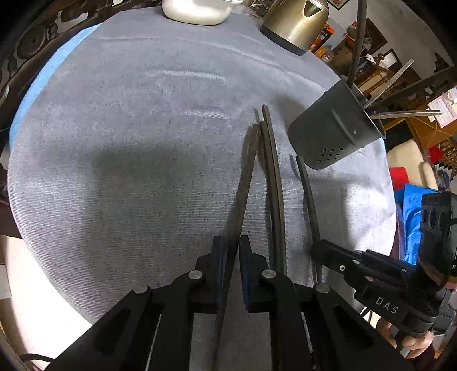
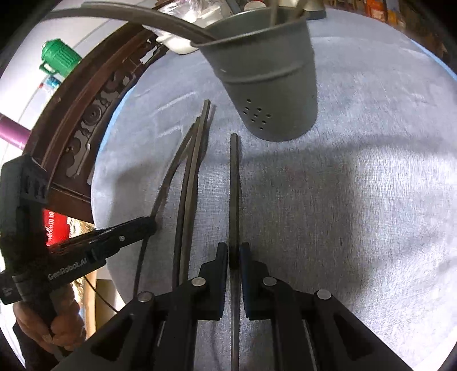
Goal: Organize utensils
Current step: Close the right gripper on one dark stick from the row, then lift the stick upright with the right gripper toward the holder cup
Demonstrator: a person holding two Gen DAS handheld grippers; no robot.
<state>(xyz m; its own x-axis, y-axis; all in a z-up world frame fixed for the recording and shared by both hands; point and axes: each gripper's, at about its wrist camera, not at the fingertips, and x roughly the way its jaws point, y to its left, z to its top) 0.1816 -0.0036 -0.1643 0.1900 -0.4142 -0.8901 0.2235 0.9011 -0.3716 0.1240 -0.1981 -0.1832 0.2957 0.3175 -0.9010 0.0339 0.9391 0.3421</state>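
Observation:
Several long dark chopsticks lie side by side on the grey-blue cloth. My left gripper (image 1: 228,245) is shut on the leftmost chopstick (image 1: 245,177), near its close end. My right gripper (image 2: 234,251) is shut on the rightmost chopstick (image 2: 234,182), also at its close end; it shows in the left wrist view (image 1: 317,248) too. Two more chopsticks (image 1: 272,171) lie between them on the cloth. A grey perforated utensil cup (image 1: 334,134) stands just beyond the chopstick tips, holding several utensils; it also shows in the right wrist view (image 2: 268,74).
A metal kettle (image 1: 297,25) and a white container (image 1: 197,11) stand at the far edge of the round table (image 1: 114,114). The carved wooden table rim (image 2: 85,114) runs along the left. Room clutter lies beyond the table's right edge.

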